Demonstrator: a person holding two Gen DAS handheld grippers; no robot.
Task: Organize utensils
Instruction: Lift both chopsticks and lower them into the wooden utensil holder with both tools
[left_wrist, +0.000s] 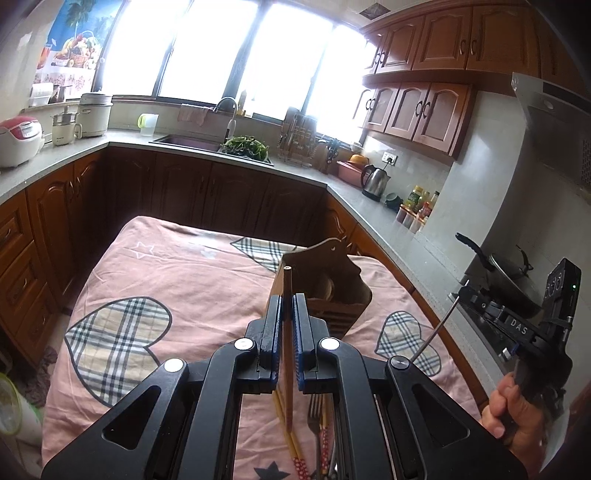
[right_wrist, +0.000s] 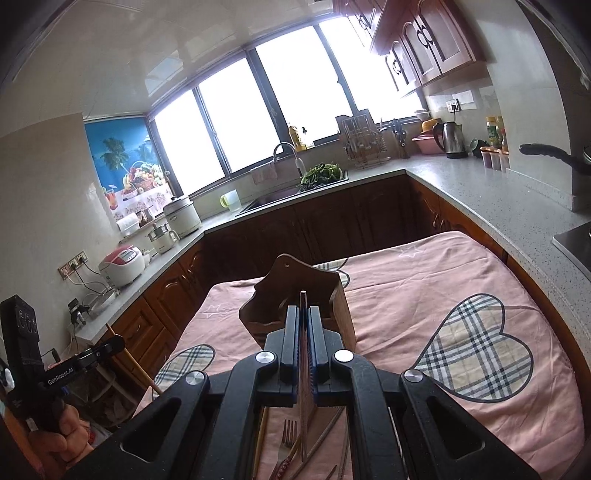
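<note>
Left gripper (left_wrist: 287, 301) clamped nearly shut on a single wooden chopstick (left_wrist: 287, 332), held lengthwise between the pads with its tip poking out toward the wooden utensil holder (left_wrist: 325, 291) just beyond. Right gripper (right_wrist: 303, 314) likewise pinched almost closed on a thin dark stick (right_wrist: 303, 369), probably another chopstick, though its far end is too slim to tell for sure. Both pieces gripped along the fingers, so the free tips lead and can be dropped end-first into the holder's open top. Holder standing upright on the pink heart-patterned cloth (left_wrist: 166, 266), toward the right side of the table in the left wrist view, directly ahead of each gripper. Remaining utensils lying loose on the cloth at the near edge, under the grippers: a fork (left_wrist: 314, 410), more chopsticks (left_wrist: 295, 446) with patterned ends, a few thin sticks. Judged stage: carrying picked items over to the holder, with insertion not yet done. Next call: line each tip over a compartment and tilt steeper before letting go, else the stick may skid off the rim.
</note>
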